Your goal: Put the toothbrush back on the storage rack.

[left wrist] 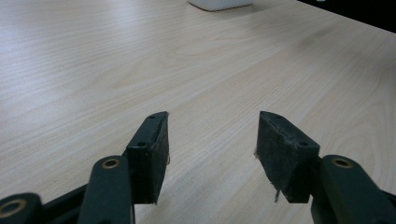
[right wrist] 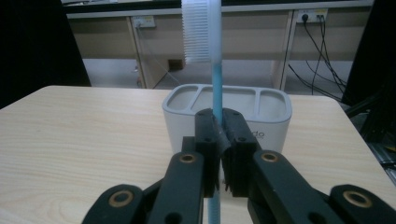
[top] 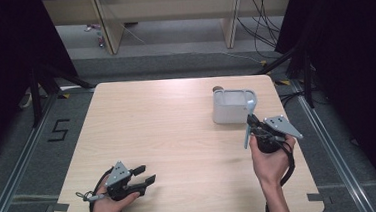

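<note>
Right gripper (right wrist: pixel 219 135) grasps a toothbrush (right wrist: pixel 216 84) upright, just in front of a white holder (right wrist: pixel 271 123).

The holder has 3 compartments and stands at the table's (top: pixel 167 127) far right. The left gripper (left wrist: pixel 212 144) rests released near the front-left edge, its 2 jaws apart over bare wood.

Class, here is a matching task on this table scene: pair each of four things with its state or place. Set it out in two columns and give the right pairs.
Things:
1. left gripper
2. right gripper
3. toothbrush
4. white holder

States or places:
A. stands on the table's far right part
B. open, holding nothing
C. upright, bristle head on top
D. shut on a blue handle

Pairs: 1-B, 2-D, 3-C, 4-A
</note>
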The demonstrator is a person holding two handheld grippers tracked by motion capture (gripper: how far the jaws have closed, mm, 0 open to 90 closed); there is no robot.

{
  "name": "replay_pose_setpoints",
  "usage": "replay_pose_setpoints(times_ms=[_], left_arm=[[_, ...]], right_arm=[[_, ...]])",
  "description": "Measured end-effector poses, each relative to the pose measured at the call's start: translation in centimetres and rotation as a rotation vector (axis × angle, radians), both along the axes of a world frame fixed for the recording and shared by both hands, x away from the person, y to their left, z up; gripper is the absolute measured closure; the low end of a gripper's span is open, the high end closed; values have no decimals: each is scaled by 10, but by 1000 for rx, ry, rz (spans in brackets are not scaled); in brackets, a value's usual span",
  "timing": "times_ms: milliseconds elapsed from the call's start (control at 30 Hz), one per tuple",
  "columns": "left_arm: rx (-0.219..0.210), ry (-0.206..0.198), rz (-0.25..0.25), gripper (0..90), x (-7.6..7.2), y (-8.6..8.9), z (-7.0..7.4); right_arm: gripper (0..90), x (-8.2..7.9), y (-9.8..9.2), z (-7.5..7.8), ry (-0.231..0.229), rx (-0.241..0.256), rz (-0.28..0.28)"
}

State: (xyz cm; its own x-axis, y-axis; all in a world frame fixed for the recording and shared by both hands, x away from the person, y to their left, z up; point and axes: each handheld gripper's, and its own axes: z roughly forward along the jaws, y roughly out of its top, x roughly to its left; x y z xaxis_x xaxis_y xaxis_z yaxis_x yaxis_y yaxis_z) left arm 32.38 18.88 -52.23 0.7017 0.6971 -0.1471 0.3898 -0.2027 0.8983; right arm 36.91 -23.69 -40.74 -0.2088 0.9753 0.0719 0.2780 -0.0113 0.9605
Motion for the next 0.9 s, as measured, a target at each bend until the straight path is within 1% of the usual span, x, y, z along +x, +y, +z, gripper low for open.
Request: replay_pose_setpoints(times_ms=[33, 67, 100, 167, 200, 233, 267, 300, 333, 367, 400, 433, 500, 533, 567, 600, 667, 700, 733, 800, 867, 900], left_arm=[[0, -1, 0, 435, 0, 0, 0], [0, -1, 0, 435, 0, 0, 0], [-1, -2, -1, 435, 0, 0, 0], [0, -2, 0, 435, 0, 0, 0], [-1, -3, -1, 435, 0, 0, 0], [-4, -2, 1, 435, 0, 0, 0], [-3, -3, 0, 435, 0, 0, 0], [2, -4, -1, 435, 0, 0, 0], [0, -3, -1, 435, 0, 0, 0], [-1, -3, 0, 435, 0, 0, 0], [-1, -4, 0, 435, 0, 0, 0], [-1, -4, 0, 435, 0, 0, 0], [-9, -7, -7, 435, 0, 0, -1], [-7, -7, -5, 435, 0, 0, -1], [1, -4, 1, 435, 0, 0, 0], [-15, -8, -4, 435, 0, 0, -1], [-4, -6, -3, 435, 0, 0, 0], [-7, -8, -5, 435, 0, 0, -1], [0, -6, 0, 435, 0, 0, 0], [0, -4, 0, 435, 0, 0, 0], [-7, -8, -6, 435, 0, 0, -1], [-9, -9, -5, 435, 0, 0, -1]], right_arm=[[860, 0, -1, 1, 14, -5, 3], [860, 1, 0, 2, 5, 18, 1], [860, 1, -1, 2, -5, 2, 3], [860, 1, 0, 4, 1, 11, 3], [860, 1, -1, 5, -10, -2, -2], [860, 2, 0, 6, -6, 6, 3], [860, 3, 0, 6, -14, 18, 10], [860, 3, 0, 7, -11, 11, 13], [860, 3, 0, 8, -12, 11, 2], [860, 3, 0, 9, -17, 12, -2], [860, 4, -1, 9, -35, -1, 2], [860, 4, -1, 10, -20, -4, 2], [860, 5, -1, 11, -32, -3, 5], [860, 5, 0, 11, -26, 10, -2], [860, 5, -1, 12, -23, -1, -1], [860, 6, 0, 12, -32, 3, 3], [860, 6, -2, 14, -34, -10, 2], [860, 6, -1, 14, -30, 10, 2], [860, 6, 0, 14, -30, 13, -5], [860, 7, -1, 15, -35, -4, 0], [860, 7, -2, 16, -41, -10, 0], [860, 7, -1, 16, -35, 3, -2]])
